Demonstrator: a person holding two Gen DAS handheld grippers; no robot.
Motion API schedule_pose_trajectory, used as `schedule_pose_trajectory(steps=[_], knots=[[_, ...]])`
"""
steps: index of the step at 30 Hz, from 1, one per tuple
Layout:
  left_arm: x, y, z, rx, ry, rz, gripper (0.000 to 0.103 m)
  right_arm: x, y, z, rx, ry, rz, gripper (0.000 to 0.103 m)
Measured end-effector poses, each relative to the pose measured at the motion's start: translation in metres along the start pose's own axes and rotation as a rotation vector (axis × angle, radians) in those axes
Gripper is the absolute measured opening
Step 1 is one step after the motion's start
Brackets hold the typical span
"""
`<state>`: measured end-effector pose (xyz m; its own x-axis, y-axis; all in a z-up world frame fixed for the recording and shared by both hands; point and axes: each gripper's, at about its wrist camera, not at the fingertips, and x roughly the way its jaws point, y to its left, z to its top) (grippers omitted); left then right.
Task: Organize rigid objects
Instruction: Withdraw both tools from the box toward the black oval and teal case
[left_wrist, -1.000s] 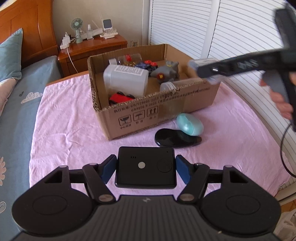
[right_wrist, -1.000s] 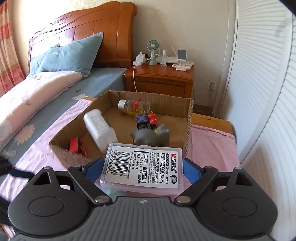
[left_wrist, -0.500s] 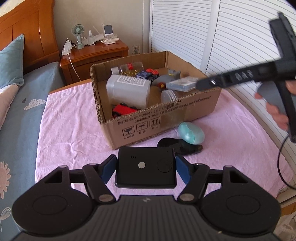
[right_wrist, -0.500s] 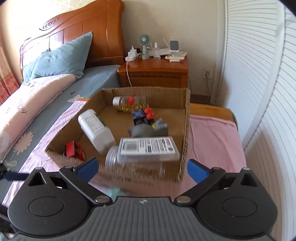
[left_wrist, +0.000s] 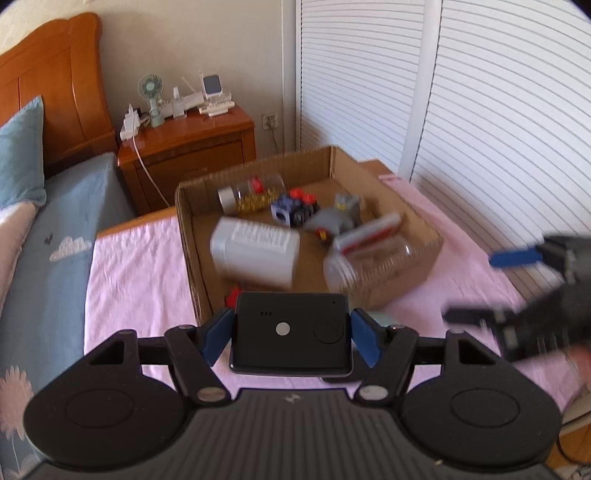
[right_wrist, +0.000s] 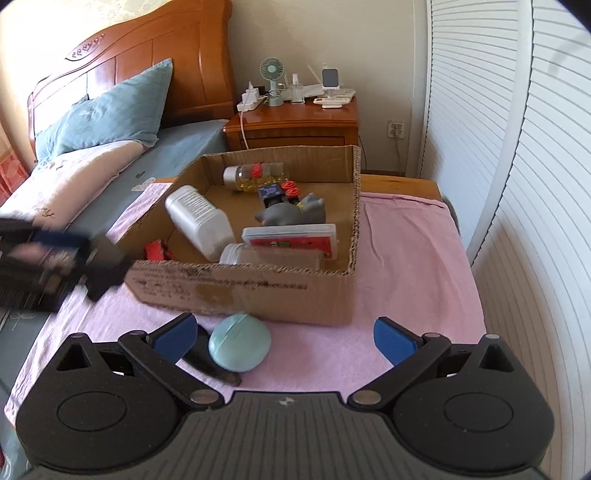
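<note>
Our left claw (left_wrist: 291, 334) is clenching a flat black device (left_wrist: 290, 332) between its blue pads, holding it just in front of the cardboard box (right_wrist: 243, 286).

Our right claw (right_wrist: 284, 338) is hanging released, pads spread wide with nothing between them, near the box's front wall.

The box is sitting on a pink cloth (right_wrist: 413, 266) over the counter. Inside the box we are seeing:
- a white bottle (right_wrist: 199, 221) lying tilted toward the left wall
- a clear jar (right_wrist: 255, 173) lying on its side at the back wall
- a grey toy animal (right_wrist: 291, 214) near the middle
- a flat plastic case (right_wrist: 291, 240) resting by the front wall on a clear container (right_wrist: 258, 256)
- a red toy (right_wrist: 157, 251) in the front left corner

Outside the box, just before its front wall, a teal oval case (right_wrist: 240, 341) is lying on the cloth, touching a black object (right_wrist: 207, 363) that we cannot identify.
</note>
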<state>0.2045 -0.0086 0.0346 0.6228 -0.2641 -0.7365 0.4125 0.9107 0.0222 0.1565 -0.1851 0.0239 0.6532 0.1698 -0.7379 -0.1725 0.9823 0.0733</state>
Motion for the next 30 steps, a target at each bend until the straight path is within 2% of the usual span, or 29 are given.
schedule_pose_trajectory(steps=[7, 12, 21, 23, 24, 25, 30], knots=[[0.037, 0.012, 0.051, -0.016, 0.001, 0.026, 0.069, -0.006, 0.004, -0.009, 0.014, -0.003, 0.016, 0.103], [0.076, 0.022, 0.08, -0.026, 0.033, 0.066, 0.069, -0.007, 0.005, -0.013, 0.027, 0.005, 0.011, 0.103], [0.123, 0.034, 0.094, -0.054, 0.087, 0.118, 0.069, -0.011, -0.002, -0.018, 0.055, 0.011, -0.025, 0.103], [0.125, 0.037, 0.095, -0.074, 0.085, 0.12, 0.077, -0.011, -0.003, -0.019, 0.058, 0.014, -0.029, 0.103], [0.125, 0.038, 0.096, -0.085, 0.086, 0.118, 0.09, -0.012, -0.003, -0.019, 0.058, 0.014, -0.028, 0.103], [0.123, 0.038, 0.096, -0.093, 0.078, 0.117, 0.096, -0.012, -0.003, -0.019, 0.057, 0.014, -0.026, 0.103], [0.106, 0.037, 0.092, -0.096, 0.055, 0.127, 0.096, -0.013, -0.002, -0.019, 0.055, 0.012, -0.023, 0.103]])
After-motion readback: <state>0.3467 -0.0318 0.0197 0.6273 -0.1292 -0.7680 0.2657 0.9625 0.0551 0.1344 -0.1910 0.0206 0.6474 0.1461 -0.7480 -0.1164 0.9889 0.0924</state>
